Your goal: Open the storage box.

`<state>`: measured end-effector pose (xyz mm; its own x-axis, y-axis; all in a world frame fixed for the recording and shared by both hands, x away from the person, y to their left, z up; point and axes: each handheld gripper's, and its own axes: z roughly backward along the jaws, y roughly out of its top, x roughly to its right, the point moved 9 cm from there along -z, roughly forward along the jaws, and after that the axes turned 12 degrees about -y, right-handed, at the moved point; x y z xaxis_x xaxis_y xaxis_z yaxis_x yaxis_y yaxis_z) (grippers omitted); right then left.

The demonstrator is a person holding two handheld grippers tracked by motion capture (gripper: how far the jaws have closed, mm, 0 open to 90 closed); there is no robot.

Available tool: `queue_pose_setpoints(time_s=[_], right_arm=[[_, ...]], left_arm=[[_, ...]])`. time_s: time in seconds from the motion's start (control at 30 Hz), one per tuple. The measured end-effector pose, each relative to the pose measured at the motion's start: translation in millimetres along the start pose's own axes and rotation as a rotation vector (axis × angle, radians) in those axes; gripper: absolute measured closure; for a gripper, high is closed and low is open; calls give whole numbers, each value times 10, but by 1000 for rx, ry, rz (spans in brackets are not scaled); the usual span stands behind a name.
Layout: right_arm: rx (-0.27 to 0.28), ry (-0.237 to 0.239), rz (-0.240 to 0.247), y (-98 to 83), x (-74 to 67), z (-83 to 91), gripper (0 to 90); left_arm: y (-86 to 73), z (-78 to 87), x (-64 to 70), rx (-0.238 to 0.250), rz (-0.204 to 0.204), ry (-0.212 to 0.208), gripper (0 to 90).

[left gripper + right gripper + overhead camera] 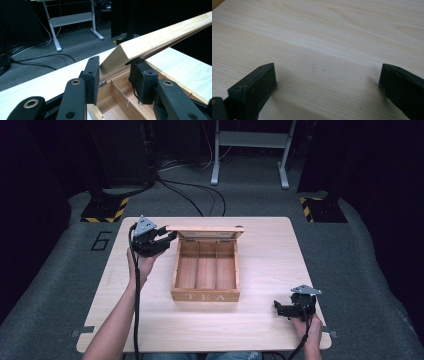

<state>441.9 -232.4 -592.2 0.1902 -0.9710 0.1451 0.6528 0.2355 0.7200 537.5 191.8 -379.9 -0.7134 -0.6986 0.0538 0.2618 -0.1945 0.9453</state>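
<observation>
**Tea box lid propped open, left tongs at its corner**

So there's this light wooden box with "TEA" on its front wall sitting roughly mid-way across the pale wood tabletop, a bit left of centre. It's open, and you can see three long compartments inside, split by thin wooden dividers, all bare wood. The flat wooden lid is swung up on the far side and stands raised over the back edge.

The left tongs are up at the lid's left end, held by the person's left hand, just beside the box's back left corner. From the left gripper view, the corner of the lid sits right between the two black padded jaws, with the right-hand pad tucked up under its lower edge and the other pad close to its end face. The jaws look clenched about as far as they go on that lid corner, so I'd call it gripped.

The right tongs are well apart from the box, down near the front right corner of the tabletop, in the person's right hand. Their jaws are spread wide and released, nothing between them but bare tabletop.
</observation>
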Motion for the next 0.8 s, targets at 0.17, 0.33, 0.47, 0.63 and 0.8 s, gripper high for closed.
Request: queue_pose_setpoints(time_s=[0.17,0.33,0.47,0.63,0.8], right_arm=[[-2,-2,-4,-1,-2,1,6],[-2,-2,-4,-1,-2,1,6],[-2,-2,-4,-2,-3,1,6],[-2,-1,-4,-2,-3,2,6],[2,-4,-7,1,-3,-2,6]], left_arm=[[-2,3,1,-4,-1,-4,594],[-8,6,4,-6,-3,-4,594],[-20,13,14,-9,-2,-7,594],[-29,15,16,-2,-6,-8,593],[-41,23,22,-8,-11,-10,593]])
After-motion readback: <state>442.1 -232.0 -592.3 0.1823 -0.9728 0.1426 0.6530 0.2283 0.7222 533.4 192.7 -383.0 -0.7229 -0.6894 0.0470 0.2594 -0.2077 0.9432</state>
